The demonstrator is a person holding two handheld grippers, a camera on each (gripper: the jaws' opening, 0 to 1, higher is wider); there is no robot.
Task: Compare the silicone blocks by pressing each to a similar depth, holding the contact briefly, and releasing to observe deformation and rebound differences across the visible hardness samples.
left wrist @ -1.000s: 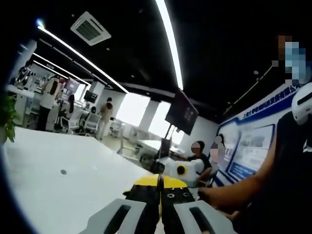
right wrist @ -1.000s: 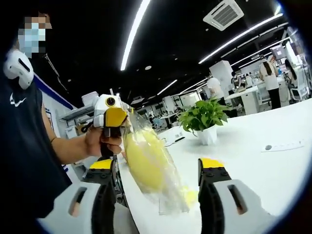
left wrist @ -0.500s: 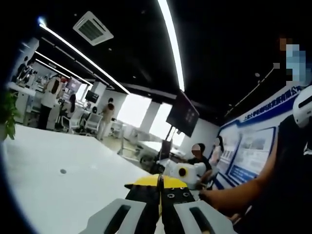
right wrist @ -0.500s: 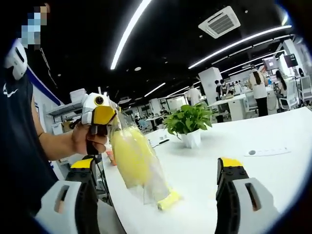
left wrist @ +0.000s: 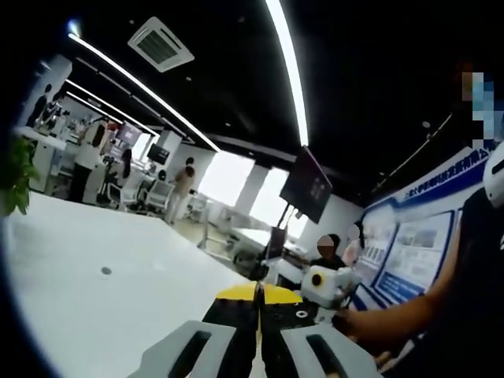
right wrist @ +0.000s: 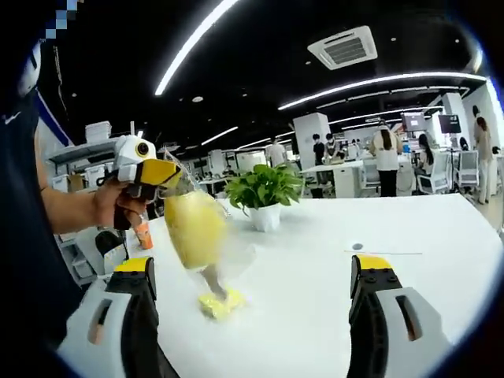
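Observation:
In the right gripper view, my left gripper (right wrist: 169, 175) comes in from the left, held in a person's hand. Its yellow-tipped jaws are pinched on the top of a clear plastic bag (right wrist: 206, 244). A yellow silicone block (right wrist: 193, 227) hangs inside the bag above the white table (right wrist: 409, 291). A smaller yellow piece (right wrist: 216, 303) lies at the bag's lower end, by the table top. My right gripper (right wrist: 256, 264) is open, its jaws wide apart on either side of the bag, touching nothing. In the left gripper view, the left gripper (left wrist: 257, 293) has its jaws pressed together, and the right gripper (left wrist: 324, 285) shows at right.
A potted green plant (right wrist: 264, 189) stands on the table behind the bag, and its leaves (left wrist: 16, 173) show in the left gripper view. A round socket (right wrist: 358, 246) is set in the table top. An orange bottle (right wrist: 142, 234) sits behind the hand. People stand at desks far off.
My right gripper's jaws have opened wider. The bag has swung lower and more upright under the left gripper, its yellow piece now by the table top. Both views have shifted.

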